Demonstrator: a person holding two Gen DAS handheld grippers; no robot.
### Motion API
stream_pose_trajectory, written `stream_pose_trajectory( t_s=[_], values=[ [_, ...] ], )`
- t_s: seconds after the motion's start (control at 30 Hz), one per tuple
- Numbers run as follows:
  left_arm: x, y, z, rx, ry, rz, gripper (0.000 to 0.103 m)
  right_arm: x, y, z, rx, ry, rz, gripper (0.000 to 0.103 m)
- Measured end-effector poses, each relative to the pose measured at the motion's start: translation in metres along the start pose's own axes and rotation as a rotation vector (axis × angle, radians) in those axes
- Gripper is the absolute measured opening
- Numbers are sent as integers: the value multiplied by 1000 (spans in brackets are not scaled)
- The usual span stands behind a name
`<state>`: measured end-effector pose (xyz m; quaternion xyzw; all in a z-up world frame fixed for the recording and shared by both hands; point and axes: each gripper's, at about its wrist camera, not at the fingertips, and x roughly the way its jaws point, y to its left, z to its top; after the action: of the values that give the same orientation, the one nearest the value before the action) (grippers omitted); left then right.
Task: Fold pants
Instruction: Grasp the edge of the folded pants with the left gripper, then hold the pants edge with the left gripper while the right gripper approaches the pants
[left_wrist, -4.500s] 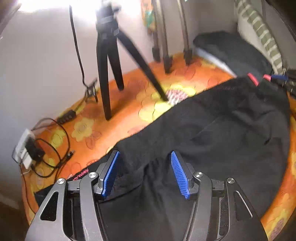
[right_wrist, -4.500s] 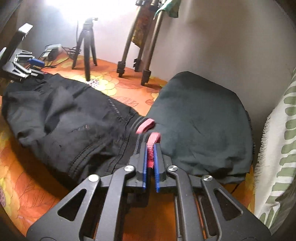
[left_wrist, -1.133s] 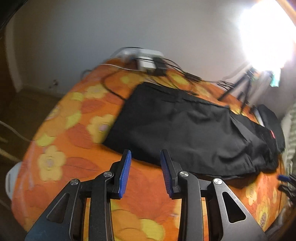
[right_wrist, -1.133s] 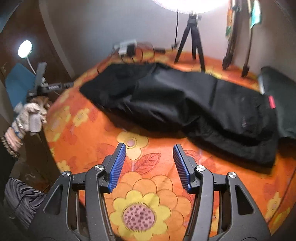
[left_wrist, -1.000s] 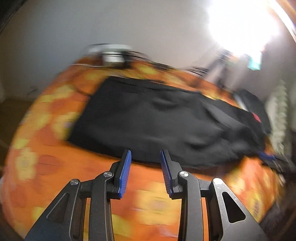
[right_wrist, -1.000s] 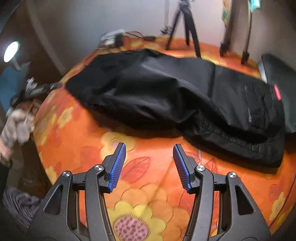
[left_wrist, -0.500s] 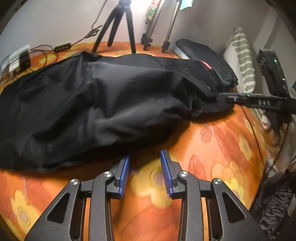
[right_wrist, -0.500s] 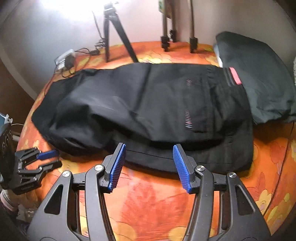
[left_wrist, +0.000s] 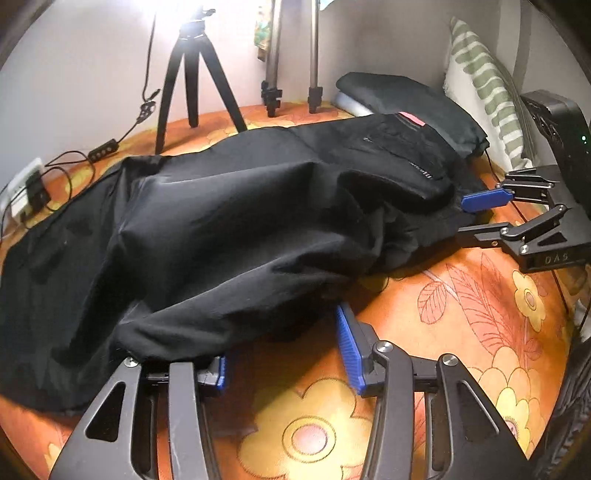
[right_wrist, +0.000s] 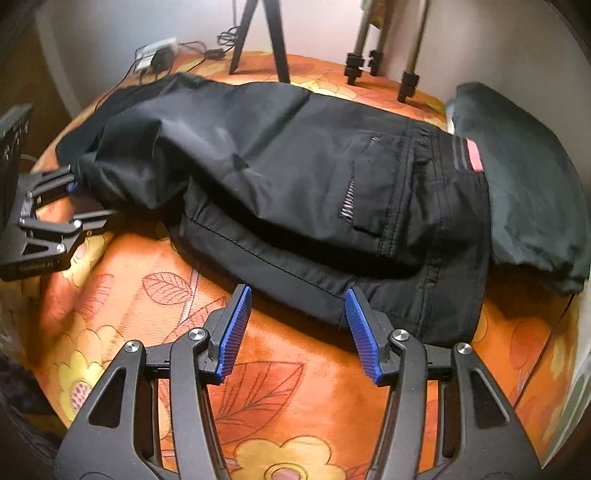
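Note:
Black pants (left_wrist: 229, 221) lie lengthwise on an orange flowered bedcover, one leg rumpled over the other, the waistband with a pink tag (left_wrist: 408, 118) at the far right. My left gripper (left_wrist: 284, 332) is open at the near edge of the top leg; cloth drapes over its left finger. My right gripper (right_wrist: 297, 321) is open at the near edge of the seat of the pants (right_wrist: 332, 206), close to the hem of the lower layer. Each gripper shows in the other's view: the right (left_wrist: 480, 214), the left (right_wrist: 88, 199).
A dark pillow (right_wrist: 524, 184) lies beyond the waistband, with a striped pillow (left_wrist: 487, 96) behind it. A black tripod (left_wrist: 192, 77) and two light-stand legs (left_wrist: 291, 55) stand at the back by the wall. A power strip with cables (left_wrist: 26, 184) lies at the far left.
Both grippers have moved in to the near edge of the pants. The left gripper's jaws have opened wider and its left finger is now under the cloth.

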<state>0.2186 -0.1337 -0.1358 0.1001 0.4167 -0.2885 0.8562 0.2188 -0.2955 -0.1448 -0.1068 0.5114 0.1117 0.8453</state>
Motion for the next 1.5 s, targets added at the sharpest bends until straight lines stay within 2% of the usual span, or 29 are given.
stream_pose_trajectory(
  t_s=[0.03, 0.1, 0.3, 0.57, 0.77, 0.9, 0.93, 1.07, 1.1, 1.2, 1.3, 1.4, 1.43, 1.47, 1.5],
  values=[
    [0, 0, 1, -2, -2, -11, 30, 1, 2, 1, -6, 0, -1, 55],
    [1, 4, 2, -17, -3, -39, 8, 3, 5, 4, -27, -1, -2, 55],
    [-11, 9, 2, -82, -7, -132, 3, 10, 17, 4, -80, 0, -19, 55],
    [-57, 18, 2, -170, -58, -267, 1, 14, 23, 4, -135, -17, -54, 55],
    [-59, 14, -12, -182, -31, -312, 0, 7, 30, 4, -163, -30, -63, 55],
    [-73, 28, -8, -157, -63, -218, 0, -14, 63, 5, -249, -130, 47, 56],
    [-78, 35, -7, -164, -74, -198, 0, -18, 77, 6, -284, -148, 53, 57],
    [-95, 76, -8, -177, -112, -26, 0, -26, 118, 14, -382, -228, 45, 58],
    [-98, 92, -11, -202, -118, 15, 0, -26, 127, 16, -407, -246, 31, 63],
    [-101, 141, -27, -335, -113, 69, 0, -25, 154, 20, -530, -320, -69, 78],
    [-104, 184, -46, -490, -112, 99, 0, -14, 174, 24, -607, -321, -95, 78],
    [-106, 207, -58, -542, -108, 146, 0, 1, 190, 26, -661, -321, -161, 78],
    [-107, 210, -63, -552, -109, 149, 0, 5, 194, 26, -676, -321, -174, 76],
    [-108, 215, -66, -562, -108, 163, 0, 9, 196, 26, -688, -310, -175, 60],
    [-110, 217, -69, -568, -110, 171, 0, 13, 197, 28, -686, -287, -175, 26]
  ],
)
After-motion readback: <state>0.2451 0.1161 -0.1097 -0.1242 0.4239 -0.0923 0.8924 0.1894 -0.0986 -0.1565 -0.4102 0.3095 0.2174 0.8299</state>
